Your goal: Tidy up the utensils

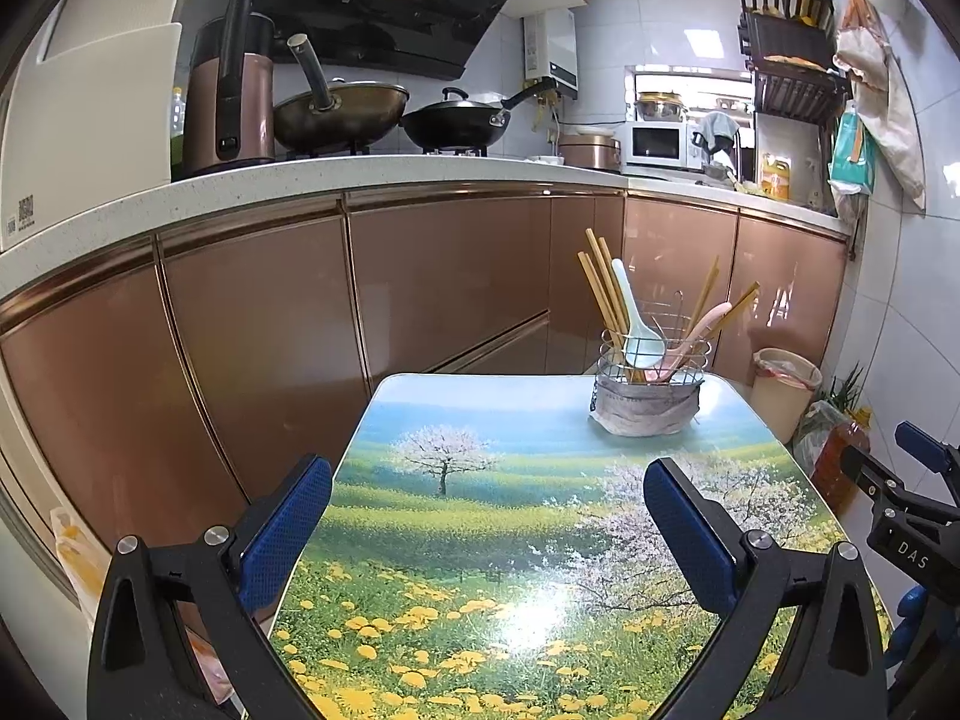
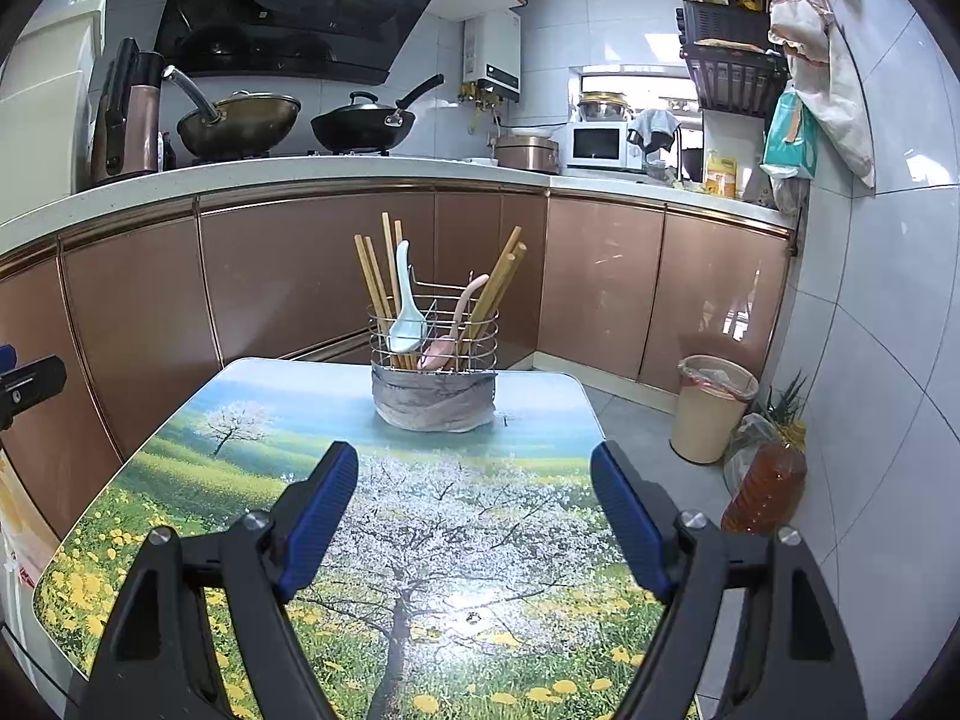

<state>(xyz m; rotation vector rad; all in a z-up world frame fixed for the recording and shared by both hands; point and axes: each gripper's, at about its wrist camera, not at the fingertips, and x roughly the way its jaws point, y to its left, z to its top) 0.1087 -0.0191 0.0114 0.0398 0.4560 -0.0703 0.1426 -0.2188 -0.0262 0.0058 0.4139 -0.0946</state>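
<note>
Both your claws spread apart, empty: left claw (image 1: 487,483), right claw (image 2: 474,468) over the surface (image 2: 180,480). Wire holder (image 2: 433,339) w/ chopsticks (image 2: 375,276) & spoons (image 2: 406,315) at far edge.

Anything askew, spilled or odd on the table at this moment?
Nothing spilled. The wire utensil holder stands upright near the table's far edge, holding chopsticks, a white spoon and a pink spoon. One oddity: its base is wrapped in crumpled grey material. Both tools are open and empty.

Chopsticks (image 2: 375,276), spoons (image 2: 407,312) — upright in caddy (image 2: 433,354)
</note>
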